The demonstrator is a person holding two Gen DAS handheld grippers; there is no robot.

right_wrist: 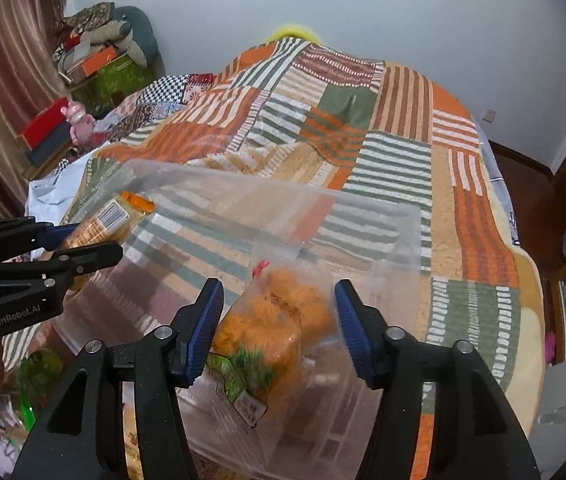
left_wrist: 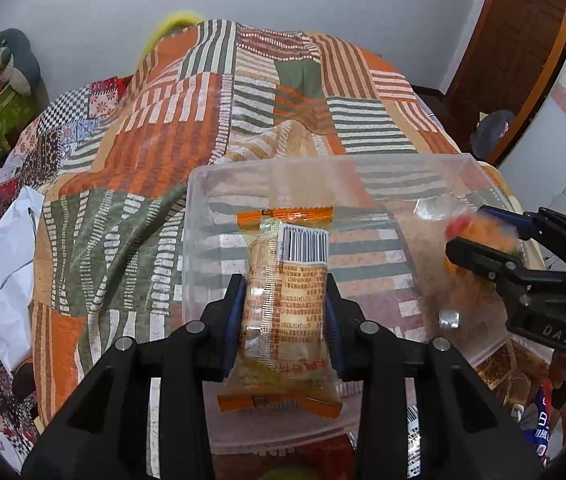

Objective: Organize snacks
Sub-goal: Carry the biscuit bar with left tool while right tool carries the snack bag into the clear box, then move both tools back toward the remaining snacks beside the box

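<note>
Two snacks are in play and, as far as these views show, neither lies settled on the floor of the clear plastic bin (left_wrist: 467,184) that sits on the patchwork bedspread (left_wrist: 243,92) near the bed's near edge. The left hand-held gripper (left_wrist: 286,320) is pinching an orange-ended biscuit pack (left_wrist: 283,280) by its middle, barcode side up, holding it over the bin's left half. The right hand-held gripper (right_wrist: 279,320) has its blue pads spread — a clear bag of orange puffs (right_wrist: 279,328) sits between them at the bin's right end, brushing the left pad (right_wrist: 203,328) at most, with a clear gap to the right one. I cannot tell whether the bag rests on the bin floor or is caught partway, and motion blur in the left wrist view hides it further.

My reading: the job is early. The bin looks bare apart from these two items, and more wrappers lie in a loose heap (left_wrist: 523,396) off the bin's near right corner, toward the bed's near edge, waiting to be sorted.

Both tools reach in from the near side, angled forward and downward over the bin, the left coming from the near left edge and the right from the near right, well apart from each other.
</note>
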